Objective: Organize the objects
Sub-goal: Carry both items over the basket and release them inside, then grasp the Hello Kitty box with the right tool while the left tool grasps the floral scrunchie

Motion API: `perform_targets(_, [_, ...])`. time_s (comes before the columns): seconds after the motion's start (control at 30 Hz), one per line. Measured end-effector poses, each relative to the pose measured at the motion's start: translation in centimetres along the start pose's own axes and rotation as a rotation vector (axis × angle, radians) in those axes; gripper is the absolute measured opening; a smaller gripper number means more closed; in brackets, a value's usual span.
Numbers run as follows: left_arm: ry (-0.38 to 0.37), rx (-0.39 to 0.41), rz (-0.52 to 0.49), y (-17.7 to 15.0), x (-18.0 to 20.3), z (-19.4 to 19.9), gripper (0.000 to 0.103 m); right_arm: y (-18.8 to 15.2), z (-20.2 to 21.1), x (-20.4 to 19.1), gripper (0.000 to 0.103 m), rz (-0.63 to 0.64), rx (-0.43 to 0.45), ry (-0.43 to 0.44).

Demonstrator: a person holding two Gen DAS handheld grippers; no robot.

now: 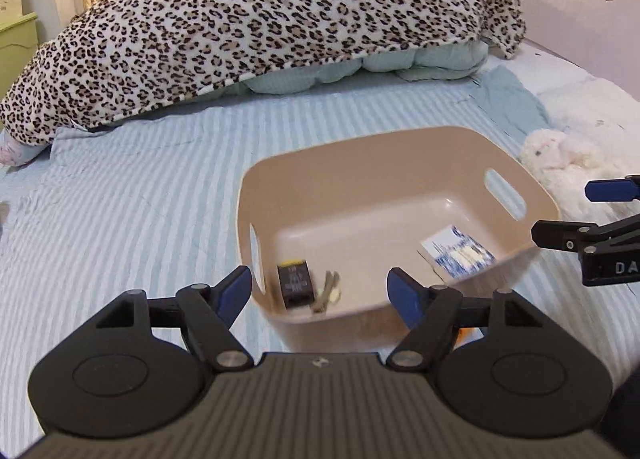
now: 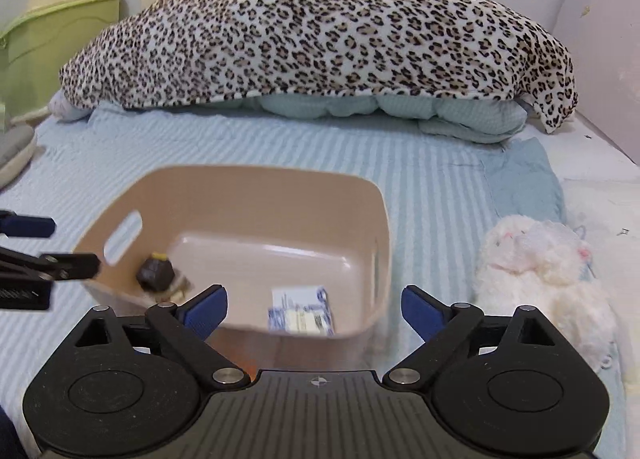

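Two grippers hang over the bed, and both stand wide with nothing between their blue pads. The left gripper (image 1: 320,291) fills the bottom of its own view, fingers spread to either side of the near wall of the beige basket (image 1: 400,163), which sits centre frame on the striped blue sheet (image 1: 140,199). Inside the basket, low left, lies a small black box (image 1: 295,283) with a yellow end, and just beside it a blurred pale-and-olive bit I can't identify. Over at the basket's right end lies a blue-and-white packet (image 1: 460,255), flat on the floor of it. The right gripper (image 2: 314,309) is at the bottom of its view too, jaws well apart, the basket's near rim between them. From here the packet shows just above the fingers, centre bottom, and the black box sits lower left in the basket. A white plush toy (image 2: 544,263) lies on the bed at the right of this frame, near the basket but apart from it. At the top, a leopard-print blanket (image 2: 320,35) is draped over a pale green quilt (image 2: 440,111).
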State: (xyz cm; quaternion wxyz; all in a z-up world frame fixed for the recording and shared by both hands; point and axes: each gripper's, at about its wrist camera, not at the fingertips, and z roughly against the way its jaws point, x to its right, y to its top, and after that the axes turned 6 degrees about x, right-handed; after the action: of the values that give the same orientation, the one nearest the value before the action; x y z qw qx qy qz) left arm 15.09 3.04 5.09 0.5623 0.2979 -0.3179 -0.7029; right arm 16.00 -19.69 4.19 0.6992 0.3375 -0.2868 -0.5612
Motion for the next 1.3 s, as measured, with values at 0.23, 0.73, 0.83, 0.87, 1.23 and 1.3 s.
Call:
perform_targets(0.23, [-0.024, -0.059, -0.024, -2.9, -0.1, 0.5, 0.082, -3.2, 0.0, 1.0, 0.096, -0.009, -0.079, -0.033])
perform_targets(0.73, [-0.106, -0.198, 0.110, -8.1, 0.7, -2.5, 0.082, -11.2, -3.7, 2.6, 0.096, -0.119, -0.278, -0.028])
perform_targets(0.83, [-0.133, -0.205, 0.135, -8.2, 1.4, -3.2, 0.082, -11.4, -4.4, 2.1, 0.096, -0.103, -0.279, -0.018])
perform_targets(0.87, [-0.142, -0.206, 0.138, -8.1, 1.6, -3.4, 0.082, -11.5, -4.6, 1.8, 0.096, -0.096, -0.277, -0.014])
perform_targets(1.23, [-0.180, -0.178, 0.141, -7.0, 3.8, -6.3, 0.081, -11.3, -7.1, -0.3, 0.096, -0.077, -0.236, 0.020])
perform_targets(1.3, [-0.178, -0.180, 0.125, -7.0, 4.1, -6.7, 0.073, -11.2, -7.5, -0.5, 0.091, -0.067, -0.223, 0.018])
